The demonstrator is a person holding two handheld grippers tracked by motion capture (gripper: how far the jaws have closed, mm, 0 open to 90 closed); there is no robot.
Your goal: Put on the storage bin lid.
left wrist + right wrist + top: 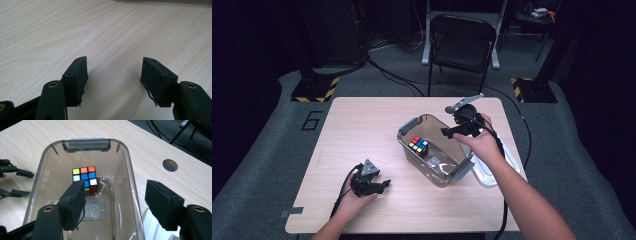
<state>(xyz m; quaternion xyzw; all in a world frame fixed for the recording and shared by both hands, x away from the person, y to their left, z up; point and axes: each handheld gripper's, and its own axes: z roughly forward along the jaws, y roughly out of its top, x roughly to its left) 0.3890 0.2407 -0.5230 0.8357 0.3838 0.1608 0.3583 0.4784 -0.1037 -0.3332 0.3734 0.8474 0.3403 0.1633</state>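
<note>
Now, puzzle cube (85, 180) inside clear bin (130, 170), below right gripper (115, 202), its fingers apart, empty.

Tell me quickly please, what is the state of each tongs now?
Left tongs: open, nothing between them, low over the table.
Right tongs: open, holding nothing, above the clear container with the puzzle cube inside.

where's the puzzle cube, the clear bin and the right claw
puzzle cube (84, 176), right gripper view, on its top face
clear bin (408, 125), high view, on its grey end latch
right claw (120, 206), right gripper view, midway between the fingertips
</note>
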